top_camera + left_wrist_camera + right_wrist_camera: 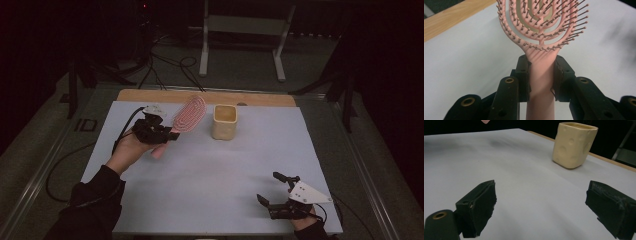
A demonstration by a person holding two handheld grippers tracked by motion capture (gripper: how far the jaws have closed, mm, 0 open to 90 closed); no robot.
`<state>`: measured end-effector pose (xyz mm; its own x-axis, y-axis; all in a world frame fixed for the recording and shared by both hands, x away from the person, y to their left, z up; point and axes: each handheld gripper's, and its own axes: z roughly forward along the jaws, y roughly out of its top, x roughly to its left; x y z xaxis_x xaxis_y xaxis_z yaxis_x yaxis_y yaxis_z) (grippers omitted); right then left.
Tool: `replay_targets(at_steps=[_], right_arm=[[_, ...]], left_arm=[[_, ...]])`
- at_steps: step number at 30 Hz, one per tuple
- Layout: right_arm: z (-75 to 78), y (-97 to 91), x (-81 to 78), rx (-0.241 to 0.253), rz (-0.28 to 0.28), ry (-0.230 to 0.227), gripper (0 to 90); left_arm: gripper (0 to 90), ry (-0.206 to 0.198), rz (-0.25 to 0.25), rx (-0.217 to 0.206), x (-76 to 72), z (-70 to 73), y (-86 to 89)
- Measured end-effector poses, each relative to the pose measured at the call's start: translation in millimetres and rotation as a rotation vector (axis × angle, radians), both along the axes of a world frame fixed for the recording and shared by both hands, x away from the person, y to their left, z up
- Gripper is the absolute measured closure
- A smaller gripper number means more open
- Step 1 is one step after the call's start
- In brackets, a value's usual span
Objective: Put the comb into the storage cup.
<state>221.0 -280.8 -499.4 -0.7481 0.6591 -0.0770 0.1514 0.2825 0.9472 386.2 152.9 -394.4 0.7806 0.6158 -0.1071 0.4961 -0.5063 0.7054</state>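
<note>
L hand-held gripper (541,82) pinching pink hairbrush (541,32) at handle, bristle head ahead of jaws, cream cup (224,121) just beyond. R hand-held gripper (541,207) spread wide, nothing between, low over bench (210,170).

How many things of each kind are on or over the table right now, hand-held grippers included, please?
Pink hairbrush: 1, clamped by its handle in the left hand-held gripper
Cream cup: 1, standing on the table
Hand-held grippers: 2, left hand-held gripper and right hand-held gripper
Total: 4
</note>
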Motion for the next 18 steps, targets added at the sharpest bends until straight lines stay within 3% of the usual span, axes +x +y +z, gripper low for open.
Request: replay_targets(at_steps=[4, 18], right_arm=[[0.4, 0.2, -0.5, 0.002, 0.000, 0.001, 9.1], [0.6, -0.4, -0.6, 0.004, -0.001, 0.001, 9.1]], left_arm=[[70.2, -0.008, -0.016, -0.002, 4.3, 6.9, -8.8], [70.2, -0.070, -0.027, -0.080, 16.7, 27.2, -44.0]])
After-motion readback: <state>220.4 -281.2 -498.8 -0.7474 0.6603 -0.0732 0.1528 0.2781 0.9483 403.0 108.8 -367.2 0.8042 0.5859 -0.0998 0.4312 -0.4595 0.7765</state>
